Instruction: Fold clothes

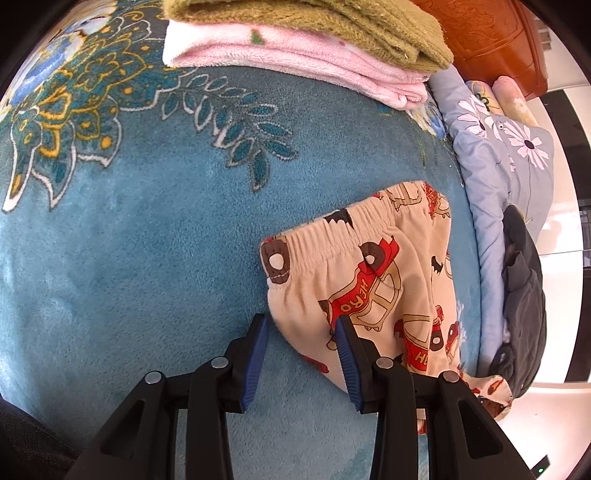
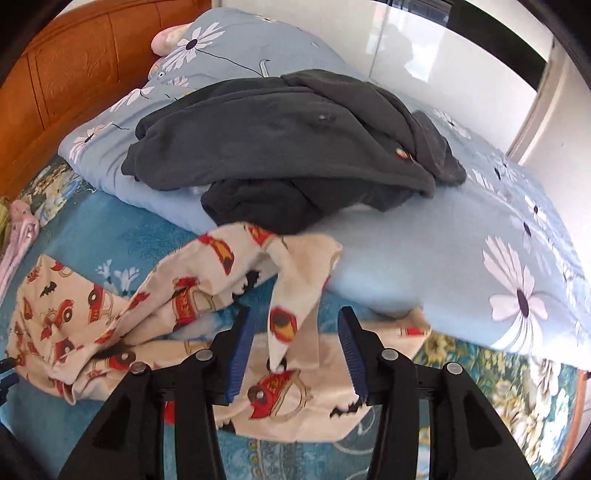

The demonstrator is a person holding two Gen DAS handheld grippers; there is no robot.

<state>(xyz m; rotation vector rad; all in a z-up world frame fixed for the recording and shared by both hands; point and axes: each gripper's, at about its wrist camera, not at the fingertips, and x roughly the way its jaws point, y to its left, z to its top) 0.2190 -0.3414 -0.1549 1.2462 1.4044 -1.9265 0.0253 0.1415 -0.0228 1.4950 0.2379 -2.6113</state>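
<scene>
A teal floral blanket covers the bed across most of the left wrist view, with a folded pink towel and an olive green one stacked at the top centre, and an orange wooden headboard in the upper right. The cream car-print pants lie right of centre, their elastic waistband slanting from centre frame up toward the upper right, and the legs running down to the lower right edge. The left gripper sits at the bottom centre with its blue-padded jaws apart, straddling the lower left edge of the pants; whether the pads touch the cloth cannot be told. In the right wrist view the headboard fills the upper left, a light blue daisy quilt stretches from top centre to the right edge, and a dark grey garment is heaped on it. The pants sprawl rumpled from the left edge to the lower centre, one leg end draped upward against the quilt. The right gripper hovers at the bottom centre, jaws spread wide, with a fold of the pants between them.
</scene>
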